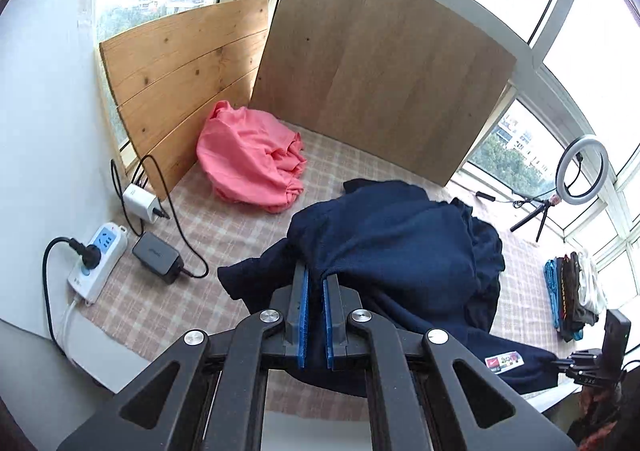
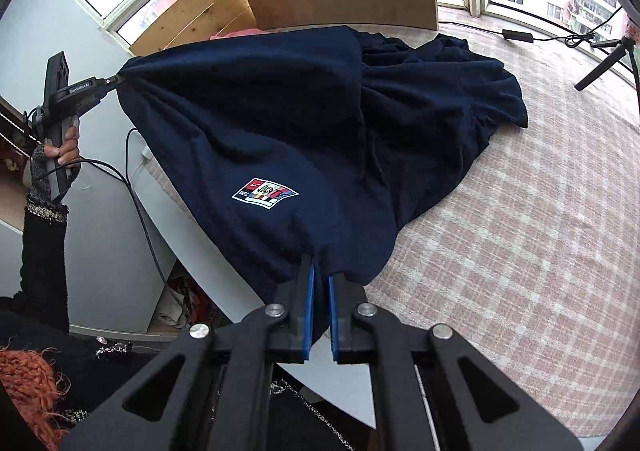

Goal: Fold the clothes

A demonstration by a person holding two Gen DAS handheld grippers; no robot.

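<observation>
Navy garment (image 2: 280, 139) stretched, raised between both grippers.

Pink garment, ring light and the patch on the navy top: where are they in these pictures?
Pink garment (image 1: 248, 159): left wrist view, middle of the crumpled heap.
Ring light (image 1: 560, 167): left wrist view, left side of the white ring.
Patch (image 2: 265, 193): right wrist view, centre of the coloured badge on the navy top (image 2: 280, 123).

The navy garment (image 1: 384, 251) swallows both fingertips of the left gripper (image 1: 316, 275); the pink cloth (image 2: 234, 33) barely peeks over it; the folded stack (image 1: 572, 295) is perhaps four pieces.
</observation>
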